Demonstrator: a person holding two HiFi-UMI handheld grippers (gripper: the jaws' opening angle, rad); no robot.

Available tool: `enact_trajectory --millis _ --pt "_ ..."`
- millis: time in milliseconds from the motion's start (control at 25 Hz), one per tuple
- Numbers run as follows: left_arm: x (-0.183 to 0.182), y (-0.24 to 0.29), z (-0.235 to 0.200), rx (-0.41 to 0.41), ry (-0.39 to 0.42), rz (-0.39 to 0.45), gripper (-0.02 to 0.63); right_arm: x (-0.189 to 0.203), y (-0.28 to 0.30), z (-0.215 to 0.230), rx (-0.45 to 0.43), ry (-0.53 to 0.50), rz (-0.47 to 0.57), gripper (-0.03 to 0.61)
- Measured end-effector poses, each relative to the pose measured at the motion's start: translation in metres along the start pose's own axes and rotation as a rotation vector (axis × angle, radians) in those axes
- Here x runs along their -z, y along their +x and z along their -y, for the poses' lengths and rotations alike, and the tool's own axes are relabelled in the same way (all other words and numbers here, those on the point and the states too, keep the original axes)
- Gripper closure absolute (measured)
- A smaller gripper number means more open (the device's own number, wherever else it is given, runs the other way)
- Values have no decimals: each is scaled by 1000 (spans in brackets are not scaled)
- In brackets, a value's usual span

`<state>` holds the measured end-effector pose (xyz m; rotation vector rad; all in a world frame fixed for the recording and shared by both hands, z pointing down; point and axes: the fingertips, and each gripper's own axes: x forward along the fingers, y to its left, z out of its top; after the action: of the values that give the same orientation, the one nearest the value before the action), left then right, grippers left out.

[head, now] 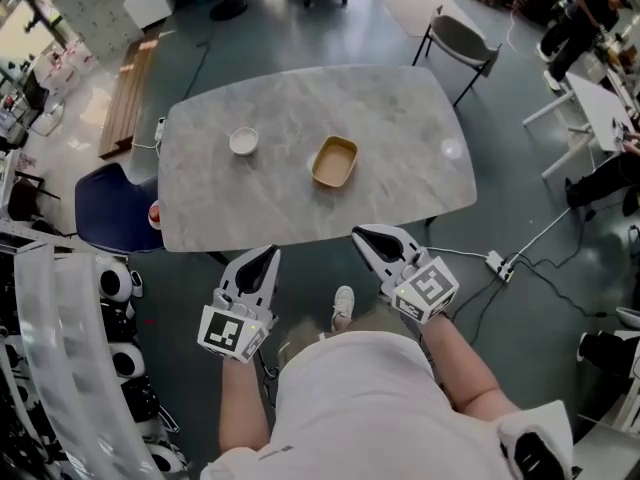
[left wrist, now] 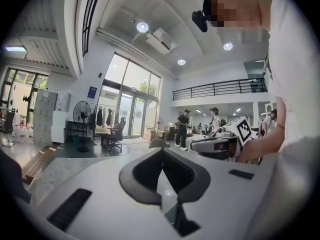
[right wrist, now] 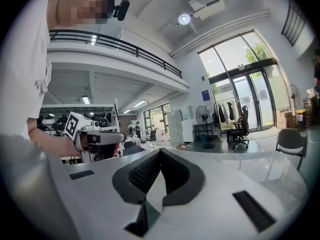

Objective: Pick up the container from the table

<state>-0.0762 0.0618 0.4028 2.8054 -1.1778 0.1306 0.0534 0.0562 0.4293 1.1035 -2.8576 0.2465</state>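
Observation:
The container [head: 334, 161], a shallow tan rectangular tray, lies empty near the middle of the grey marble table [head: 400, 108]. A small white bowl [head: 243, 141] sits to its left. Both grippers hang below the table's near edge, short of the top. My left gripper [head: 267, 255] is shut on nothing, its tips under the front-left edge. My right gripper [head: 363, 235] is shut too and empty, pointing toward the container from the near side. In the left gripper view the jaws [left wrist: 162, 154] meet at a point; the right gripper view shows its jaws [right wrist: 160, 153] the same. Neither gripper view shows the container.
A blue chair [head: 108, 208] stands at the table's left, a grey chair [head: 462, 40] at the far right corner. A power strip [head: 497, 263] with cables lies on the floor to the right. White robot bodies [head: 118, 283] crowd the left. People stand further off.

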Motion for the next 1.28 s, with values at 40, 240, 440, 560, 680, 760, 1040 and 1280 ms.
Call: enact_trajectory --millis 40,240,440,560,680,760,1040,1280 --pt "1 6 -3 -3 -2 -6 612 1 3 7 -1 3 -4 569" --pt "7 30 -17 -8 -32 -25 611 8 16 36 5 15 -27 569" --pt "18 43 -27 23 -30 -63 611 20 30 51 32 45 -65 569" --pt "26 50 -41 45 -25 -90 611 27 43 60 64 47 -96 568" --pt "34 57 -63 72 -23 -116 611 34 60 68 105 36 -127 567" --pt "35 63 -77 100 -18 -127 611 40 71 74 137 25 -153 566" --pt "52 76 -131 170 -6 -215 611 79 104 93 227 29 -259 561" --pt "73 73 -174 172 -66 -300 611 120 126 112 301 35 -349 555"
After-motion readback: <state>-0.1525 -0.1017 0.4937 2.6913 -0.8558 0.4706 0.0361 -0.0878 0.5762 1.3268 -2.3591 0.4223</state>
